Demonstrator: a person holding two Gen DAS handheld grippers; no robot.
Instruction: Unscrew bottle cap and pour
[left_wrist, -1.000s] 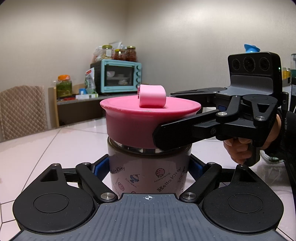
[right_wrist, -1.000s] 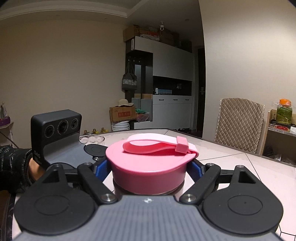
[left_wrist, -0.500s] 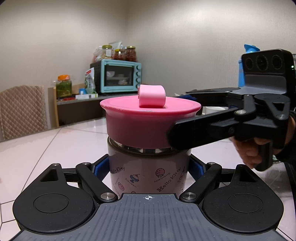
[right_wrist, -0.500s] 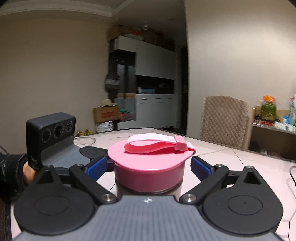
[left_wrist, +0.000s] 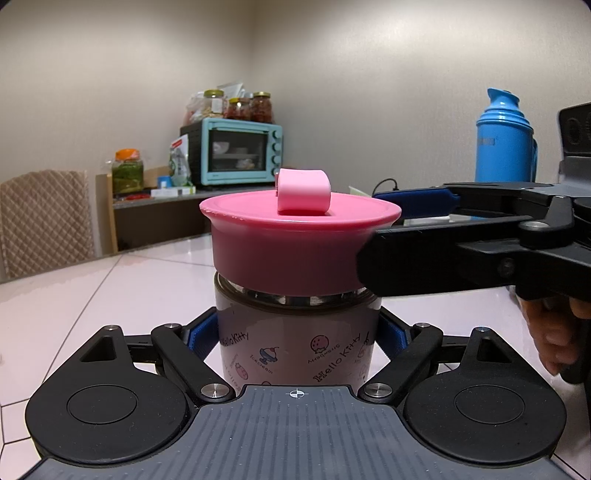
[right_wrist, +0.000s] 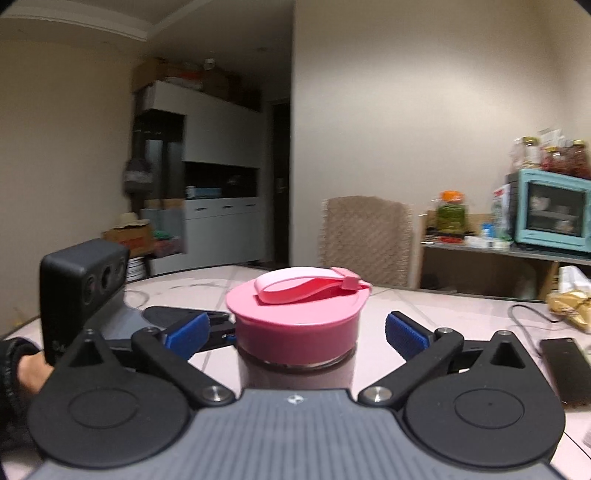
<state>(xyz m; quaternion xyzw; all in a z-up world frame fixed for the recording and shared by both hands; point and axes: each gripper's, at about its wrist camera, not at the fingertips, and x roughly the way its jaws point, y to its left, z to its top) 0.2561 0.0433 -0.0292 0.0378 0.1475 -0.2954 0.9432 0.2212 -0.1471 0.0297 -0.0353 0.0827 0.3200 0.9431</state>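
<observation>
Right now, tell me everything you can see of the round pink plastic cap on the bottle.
The round pink plastic cap is wide, with a flared rim and a paler pink carry strap looped across its top. It sits level on the Hello Kitty printed bottle, a metal band showing just beneath it. The right gripper is opening: its blue pads flank the cap without touching it.
</observation>
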